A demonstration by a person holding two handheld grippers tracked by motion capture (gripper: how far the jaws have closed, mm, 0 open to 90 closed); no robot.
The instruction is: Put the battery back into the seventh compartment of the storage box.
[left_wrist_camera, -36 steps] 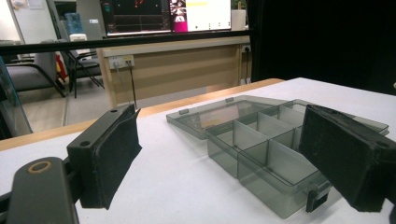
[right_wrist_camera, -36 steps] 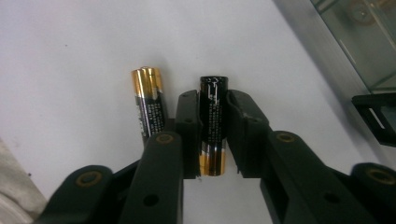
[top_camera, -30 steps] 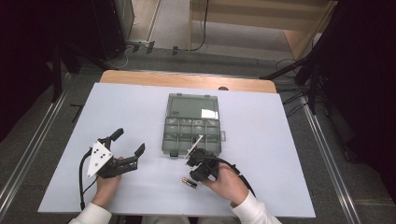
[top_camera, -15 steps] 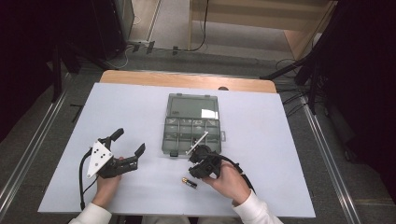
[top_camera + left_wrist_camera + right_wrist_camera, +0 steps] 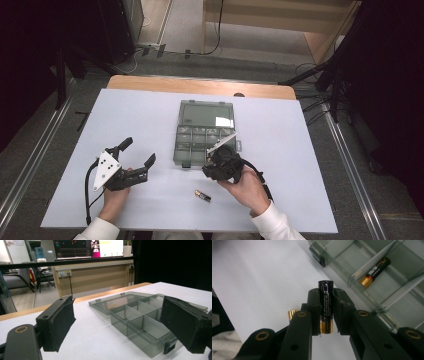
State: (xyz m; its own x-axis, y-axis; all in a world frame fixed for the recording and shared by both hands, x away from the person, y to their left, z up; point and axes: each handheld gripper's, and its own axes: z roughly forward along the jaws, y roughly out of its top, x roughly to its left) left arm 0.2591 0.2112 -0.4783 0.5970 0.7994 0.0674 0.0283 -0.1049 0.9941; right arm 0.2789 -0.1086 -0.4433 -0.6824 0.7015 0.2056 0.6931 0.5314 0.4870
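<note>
While the left hand-held gripper (image 5: 136, 152) idles with jaws apart, the right hand-held gripper (image 5: 327, 305) clamps a battery (image 5: 326, 305) lengthwise, ready for the organizer box (image 5: 200, 135) at its twelve o'clock on the bench (image 5: 300, 150).

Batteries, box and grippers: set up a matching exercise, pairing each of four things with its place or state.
1. right gripper
2. left gripper
3. battery on the table
4. battery in the box

A. lies in a compartment
B. jaws apart, nothing between them
C. lies loose on the white table top
D. clamps a battery

Pairs: 1-D, 2-B, 3-C, 4-A
</note>
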